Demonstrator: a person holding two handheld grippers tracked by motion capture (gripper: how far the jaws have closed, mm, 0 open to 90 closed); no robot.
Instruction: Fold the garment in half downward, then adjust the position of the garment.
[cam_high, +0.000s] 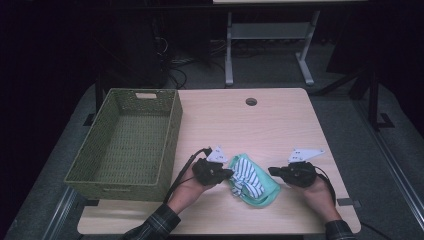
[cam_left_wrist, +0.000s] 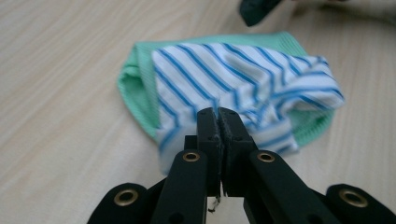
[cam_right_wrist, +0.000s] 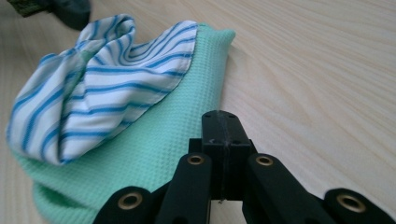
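Note:
A white cloth with blue stripes (cam_high: 246, 175) lies crumpled on a mint-green waffle cloth (cam_high: 265, 194) near the table's front edge. My left gripper (cam_high: 231, 173) comes in from the left. In the left gripper view its jaws (cam_left_wrist: 218, 116) are shut on a pinch of the striped cloth (cam_left_wrist: 233, 74), whose folds run to the tips, with the green cloth (cam_left_wrist: 135, 84) beneath. My right gripper (cam_high: 272, 171) sits at the green cloth's right edge. Its jaws (cam_right_wrist: 222, 117) are shut over the border of the green cloth (cam_right_wrist: 154, 154), and nothing is visibly between them. The striped cloth (cam_right_wrist: 107, 79) lies beyond.
A green woven basket (cam_high: 172, 130) stands empty on the left side of the wooden table (cam_high: 280, 125). A round cable hole (cam_high: 251, 101) is at the table's back. The other gripper shows at the top of each gripper view.

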